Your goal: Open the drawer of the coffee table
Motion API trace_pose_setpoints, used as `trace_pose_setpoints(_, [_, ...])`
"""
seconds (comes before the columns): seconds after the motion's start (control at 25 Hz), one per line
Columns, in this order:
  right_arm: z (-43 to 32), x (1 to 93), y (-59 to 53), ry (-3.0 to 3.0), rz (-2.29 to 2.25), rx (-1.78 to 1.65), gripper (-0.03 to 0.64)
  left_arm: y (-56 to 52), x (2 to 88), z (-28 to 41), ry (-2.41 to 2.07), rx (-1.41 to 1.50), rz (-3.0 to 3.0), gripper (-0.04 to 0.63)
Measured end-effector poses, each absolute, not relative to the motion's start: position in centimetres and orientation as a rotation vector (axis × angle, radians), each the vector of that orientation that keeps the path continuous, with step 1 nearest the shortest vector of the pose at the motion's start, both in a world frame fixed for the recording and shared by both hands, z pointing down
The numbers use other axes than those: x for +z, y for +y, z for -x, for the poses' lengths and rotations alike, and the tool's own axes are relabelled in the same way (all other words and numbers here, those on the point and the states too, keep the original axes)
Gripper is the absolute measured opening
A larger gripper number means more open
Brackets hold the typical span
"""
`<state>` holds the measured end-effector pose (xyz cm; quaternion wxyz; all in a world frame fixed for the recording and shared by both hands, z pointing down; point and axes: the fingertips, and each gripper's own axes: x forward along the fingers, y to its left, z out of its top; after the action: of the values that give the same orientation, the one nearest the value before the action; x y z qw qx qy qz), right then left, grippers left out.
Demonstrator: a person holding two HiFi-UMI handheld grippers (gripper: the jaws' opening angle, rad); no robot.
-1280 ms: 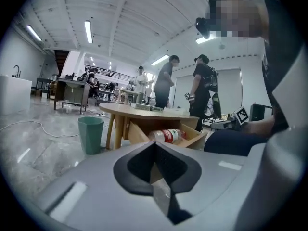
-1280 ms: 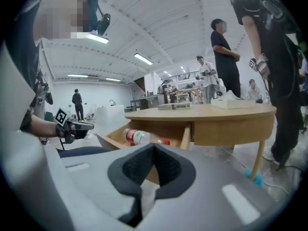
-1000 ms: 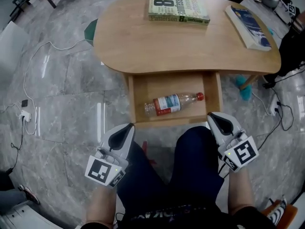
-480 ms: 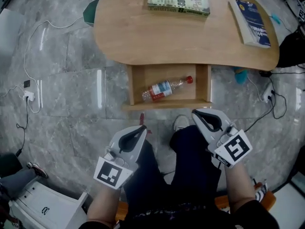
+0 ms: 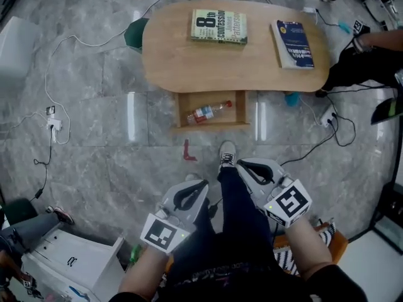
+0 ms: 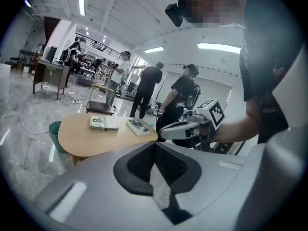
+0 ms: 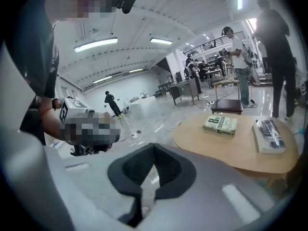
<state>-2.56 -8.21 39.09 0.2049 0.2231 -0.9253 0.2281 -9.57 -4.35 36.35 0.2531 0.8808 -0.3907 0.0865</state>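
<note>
Two books (image 5: 218, 26) (image 5: 292, 44), one bottle (image 5: 208, 112) (in the one drawer (image 5: 214, 126)), one table (image 5: 189, 61)

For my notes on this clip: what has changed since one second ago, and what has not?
The left gripper and right gripper drew back from the drawer and rose as the person stood up, so the table looks farther away. Nothing was gripped or released; both stay shut and empty. The drawer remains open with the bottle inside, and the green book and blue book lie unmoved.

Coffee table (image 5: 182, 68) and drawer (image 5: 213, 126) show pale, matt wood. Bottle (image 5: 206, 112) is clear plastic. Floor (image 5: 94, 168) gleams, glossy grey veined stone.
</note>
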Motion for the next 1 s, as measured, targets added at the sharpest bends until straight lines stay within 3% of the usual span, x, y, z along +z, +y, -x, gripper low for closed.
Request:
trace_pose_setpoints(0.44, [6.0, 23.6, 1.0, -2.648, -0.657, 0.575, 0.002, 2.6, 21.9, 11.0, -1.019, 0.243, -2.487, 0.006])
trace_pose_setpoints(1.0, [9.4, 21.9, 9.4, -2.66, -0.655, 0.588, 0.002, 8.7, 19.9, 12.1, -0.938, 0.232, -2.524, 0.006])
